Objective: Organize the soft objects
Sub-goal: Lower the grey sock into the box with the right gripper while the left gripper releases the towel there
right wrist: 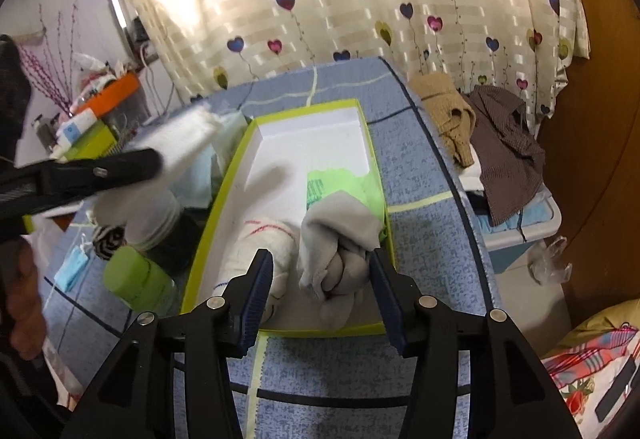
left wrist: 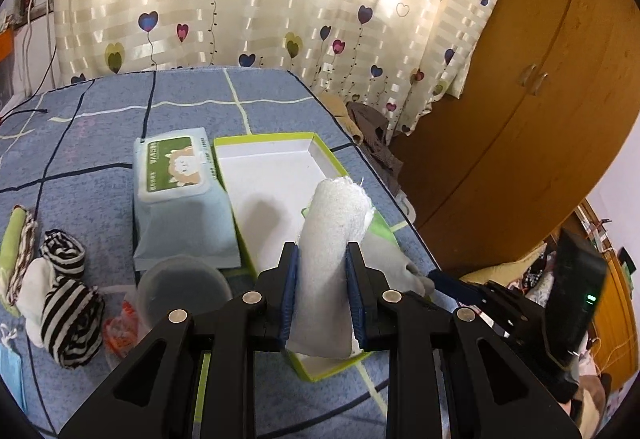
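Note:
My left gripper (left wrist: 322, 251) is shut on a rolled white towel (left wrist: 336, 231), held over the near end of a green-rimmed white box (left wrist: 264, 138) on the blue bedspread. In the right wrist view that gripper (right wrist: 132, 163) and its towel (right wrist: 184, 135) are blurred, left of the box (right wrist: 304, 107). My right gripper (right wrist: 320, 259) stands open over the box's near right corner, its jaws either side of a bundled grey cloth (right wrist: 340, 239) without pressing it. A white roll with red stripes (right wrist: 268, 239) and a green cloth (right wrist: 340, 183) also lie in the box.
Left of the box are a pack of wet wipes (left wrist: 180, 199), a clear round tub (left wrist: 184, 291), striped socks (left wrist: 68, 311), a green roll (right wrist: 136, 275) and a face mask (right wrist: 72, 271). Clothes (right wrist: 480, 127) are piled on a blue bin (right wrist: 520, 235) beyond the bed's right edge.

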